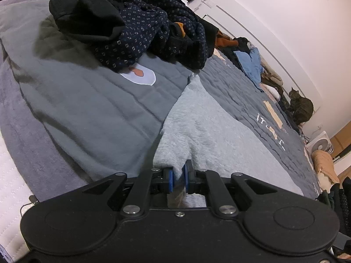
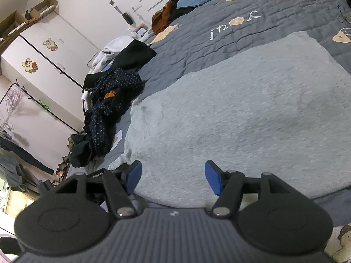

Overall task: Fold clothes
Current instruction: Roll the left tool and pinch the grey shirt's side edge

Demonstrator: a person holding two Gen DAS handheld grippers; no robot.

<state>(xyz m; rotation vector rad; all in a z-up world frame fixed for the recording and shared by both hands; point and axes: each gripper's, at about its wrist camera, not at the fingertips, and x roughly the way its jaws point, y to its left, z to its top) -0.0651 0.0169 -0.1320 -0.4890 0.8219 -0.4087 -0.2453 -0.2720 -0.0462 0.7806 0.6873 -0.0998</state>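
Two handheld grippers work a light grey fleece garment (image 2: 230,114) spread on a dark grey quilted bedspread (image 2: 219,50); the left gripper (image 1: 178,176) is clenched on a bunched corner of the fabric, its blue pads pressing the cloth between them, while the right gripper (image 2: 173,176) hangs released over the near edge, jaws standing wide with nothing between them. The garment looks soft, light and limp; it should drape and sag wherever it is lifted, so a hold at an edge or corner, pinching through the full thickness, seems the surest, with the second hold likely wanted on the near hem, well apart from the first, to keep the fold line taut. Its surface is matte and fuzzy, pale against the quilt, lying mostly flat with a blunt far corner and light rumpling on the side nearest the pile of dark clothes (image 2: 114,100), among them a navy piece with a small square print (image 1: 140,35); more laundry lines the far side of the bed, where a tabby cat (image 1: 301,107) sits by the wall.
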